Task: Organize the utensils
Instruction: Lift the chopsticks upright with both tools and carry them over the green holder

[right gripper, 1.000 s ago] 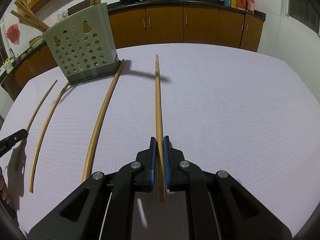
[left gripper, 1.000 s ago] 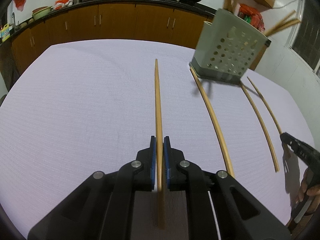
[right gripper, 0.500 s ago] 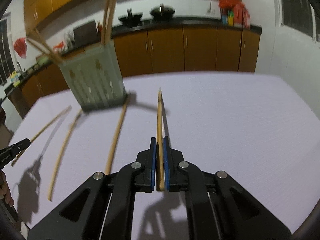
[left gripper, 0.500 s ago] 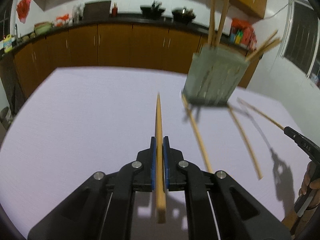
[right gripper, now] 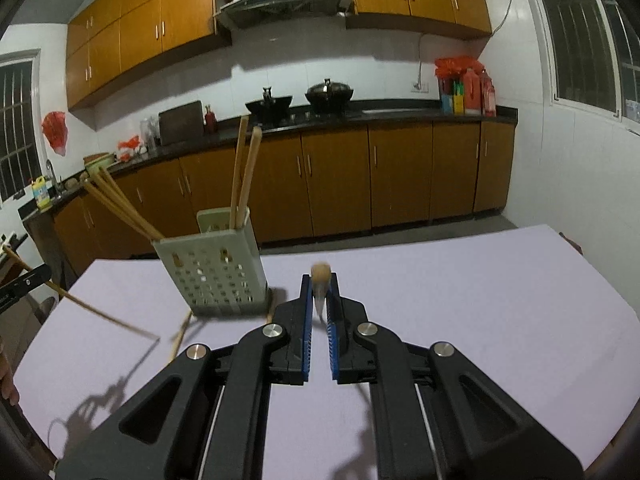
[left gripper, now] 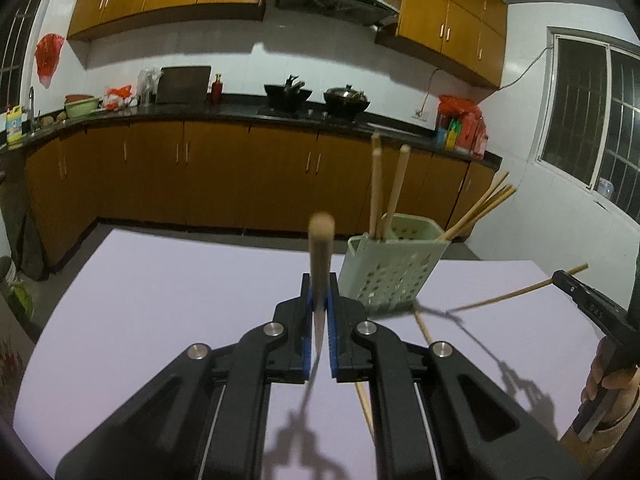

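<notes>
Both jaws clamp chopsticks point(left gripper: 320, 248) beside holder point(left gripper: 394, 266).

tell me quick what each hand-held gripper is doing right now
Left hand-held gripper: shut on a chopstick.
Right hand-held gripper: shut on a chopstick.

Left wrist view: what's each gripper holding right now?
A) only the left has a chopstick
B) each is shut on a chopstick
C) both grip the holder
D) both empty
B: the left gripper is clamped on a chopstick pointing up toward the camera, and the right gripper at the frame's right edge pinches another chopstick lifted off the table, beside the green utensil holder.
</notes>
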Demonstrator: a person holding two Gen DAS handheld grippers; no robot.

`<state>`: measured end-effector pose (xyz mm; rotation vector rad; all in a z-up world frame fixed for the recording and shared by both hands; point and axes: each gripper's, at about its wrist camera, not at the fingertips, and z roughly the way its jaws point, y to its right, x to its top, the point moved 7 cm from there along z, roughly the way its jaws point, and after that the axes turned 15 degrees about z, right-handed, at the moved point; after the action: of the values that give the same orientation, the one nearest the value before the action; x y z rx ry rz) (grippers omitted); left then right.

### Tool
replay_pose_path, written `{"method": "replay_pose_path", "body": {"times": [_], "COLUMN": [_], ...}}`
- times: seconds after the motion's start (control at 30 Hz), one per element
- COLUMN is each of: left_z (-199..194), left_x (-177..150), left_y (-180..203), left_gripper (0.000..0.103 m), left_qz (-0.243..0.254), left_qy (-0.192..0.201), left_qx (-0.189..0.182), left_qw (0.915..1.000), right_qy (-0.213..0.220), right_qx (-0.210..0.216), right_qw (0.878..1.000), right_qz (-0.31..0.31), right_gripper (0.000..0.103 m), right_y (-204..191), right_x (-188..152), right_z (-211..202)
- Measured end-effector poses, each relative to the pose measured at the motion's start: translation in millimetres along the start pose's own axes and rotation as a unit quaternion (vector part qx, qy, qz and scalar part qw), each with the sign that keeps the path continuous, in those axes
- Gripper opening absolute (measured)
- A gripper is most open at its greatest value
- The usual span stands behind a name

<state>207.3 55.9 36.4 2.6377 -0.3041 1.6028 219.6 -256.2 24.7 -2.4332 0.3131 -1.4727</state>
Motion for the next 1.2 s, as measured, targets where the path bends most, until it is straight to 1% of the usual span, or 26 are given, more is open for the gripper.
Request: {"method": "replay_pose_path", "body": {"times": [0.23,0.53,0.7,0.8,0.93,1.07,1.2], "left_z": [-7,-8,-9,-7,-6,-4,0], "left_x": [16,32,48,65,97,140,172], "left_y": [11,26,36,43,51,52,50], "left_gripper": [0.007,0.007,0.007,0.007,0.007,0.007,0.007], "left_qz": [0.012,0.023,0.024,0.028,0.037,0.037,0.035], "left_qy": [0.018,0.043,0.063,0.079,0.108,0.146,0.178], "left_qx": [-0.007,-0.020,-0.031,-0.041,-0.038,-0.024,-0.005], "left_qw": [0.9997,0.9986,0.9973,0.9956,0.9927,0.9883,0.9834], "right_qy": [0.015,0.029,0.040,0.050,0.084,0.131,0.158], "right_qx": [0.011,0.032,0.055,0.071,0.099,0.124,0.137], "right_qw": [1.000,0.999,0.998,0.996,0.991,0.983,0.978], "right_qz": [-0.002,-0.014,-0.014,-0.014,-0.021,-0.026,-0.016], "right_gripper": [0.008,0.008,0.008,0.008,0.008,0.008,0.008], "right_y": [-6,-21,-34,-48,-74,-101,-114], "right_x": [17,28,40,50,76,111,136], "right_z": [-9,-16,-19,-21,-30,-40,-27]}}
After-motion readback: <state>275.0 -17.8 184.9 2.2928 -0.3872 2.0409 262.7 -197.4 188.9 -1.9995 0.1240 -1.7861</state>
